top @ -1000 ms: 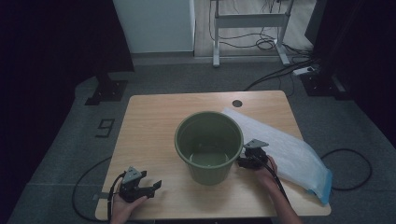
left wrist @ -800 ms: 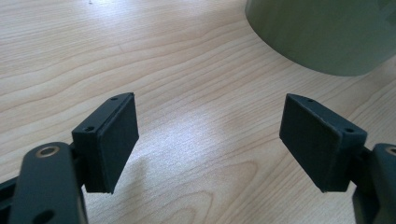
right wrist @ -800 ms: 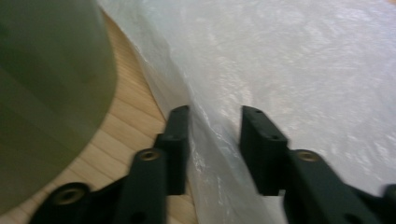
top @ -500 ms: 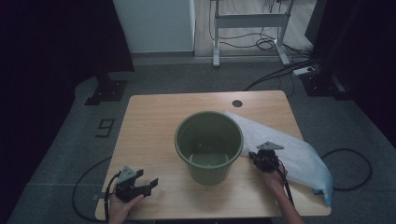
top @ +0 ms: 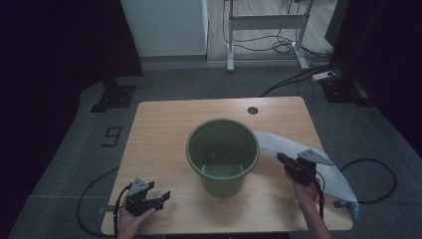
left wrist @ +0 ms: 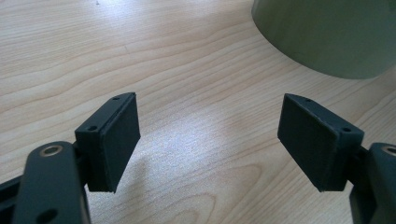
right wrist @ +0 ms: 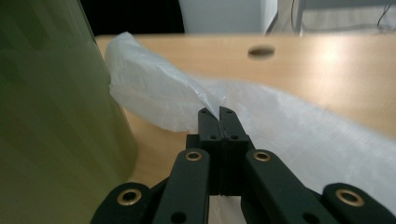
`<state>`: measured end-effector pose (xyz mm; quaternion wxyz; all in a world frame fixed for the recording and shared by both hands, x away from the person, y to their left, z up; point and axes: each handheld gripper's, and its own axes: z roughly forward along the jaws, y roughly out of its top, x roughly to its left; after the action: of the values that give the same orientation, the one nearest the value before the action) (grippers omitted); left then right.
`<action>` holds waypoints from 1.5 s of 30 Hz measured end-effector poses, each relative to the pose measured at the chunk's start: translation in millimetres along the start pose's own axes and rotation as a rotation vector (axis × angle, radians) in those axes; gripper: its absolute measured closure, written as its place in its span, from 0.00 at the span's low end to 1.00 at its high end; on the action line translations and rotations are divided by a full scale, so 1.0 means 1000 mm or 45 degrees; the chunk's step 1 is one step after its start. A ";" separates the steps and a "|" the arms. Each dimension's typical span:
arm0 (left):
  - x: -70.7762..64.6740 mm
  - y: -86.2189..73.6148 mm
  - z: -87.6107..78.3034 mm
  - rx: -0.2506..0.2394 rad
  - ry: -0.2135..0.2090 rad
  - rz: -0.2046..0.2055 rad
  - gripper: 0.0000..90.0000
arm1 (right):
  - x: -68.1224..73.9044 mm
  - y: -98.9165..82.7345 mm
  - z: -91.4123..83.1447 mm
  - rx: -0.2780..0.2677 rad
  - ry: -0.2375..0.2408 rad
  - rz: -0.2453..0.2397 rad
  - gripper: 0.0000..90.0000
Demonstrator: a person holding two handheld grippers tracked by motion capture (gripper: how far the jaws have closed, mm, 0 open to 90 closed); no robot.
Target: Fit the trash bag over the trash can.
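Note:
A green plastic bucket (top: 223, 152) stands upright in the middle of the wooden table (top: 164, 129). To its right lies a pale translucent plastic bag (top: 331, 177). My right gripper (top: 281, 158) is just right of the bucket, shut on the bag's edge; in the right gripper view the bag (right wrist: 159, 93) is pinched between the closed jaws of the right gripper (right wrist: 217, 113) and lifts off the table beside the bucket (right wrist: 51, 112). My left gripper (top: 164, 196) rests at the table's front left, open, with bare wood between its pads (left wrist: 116, 137); the bucket's wall (left wrist: 327, 32) is ahead of it.
A round cable hole (top: 253, 110) sits near the table's far edge. Cables trail from both grippers over the front edge. Beyond the table stand a white cabinet (top: 164, 25), a metal desk frame (top: 263, 30) and floor cables.
My right gripper has closed on the bag's edge and moved right and up with it, lifting the bag's near side. The left gripper has stayed in place.

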<state>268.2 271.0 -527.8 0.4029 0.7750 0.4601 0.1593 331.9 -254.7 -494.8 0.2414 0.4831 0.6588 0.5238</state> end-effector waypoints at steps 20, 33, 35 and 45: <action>0.004 0.000 -0.006 -0.037 -0.006 -0.026 0.23 | 0.034 0.122 -0.076 -0.395 0.045 -0.082 0.99; 0.005 0.000 -0.006 -0.033 -0.008 -0.027 0.23 | 0.081 0.168 -0.108 -0.511 0.162 -0.228 0.99; 0.004 0.000 -0.005 -0.032 -0.009 -0.025 0.23 | 0.089 0.168 -0.111 -0.521 0.175 -0.257 0.99; 0.005 0.000 -0.005 -0.027 -0.008 -0.024 0.23 | 0.112 0.150 -0.094 -0.458 0.257 -0.325 0.99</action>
<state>267.8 277.5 -525.5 0.4140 0.7668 0.4645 0.1580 265.4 -200.2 -303.5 0.3209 0.2903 0.6313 0.6436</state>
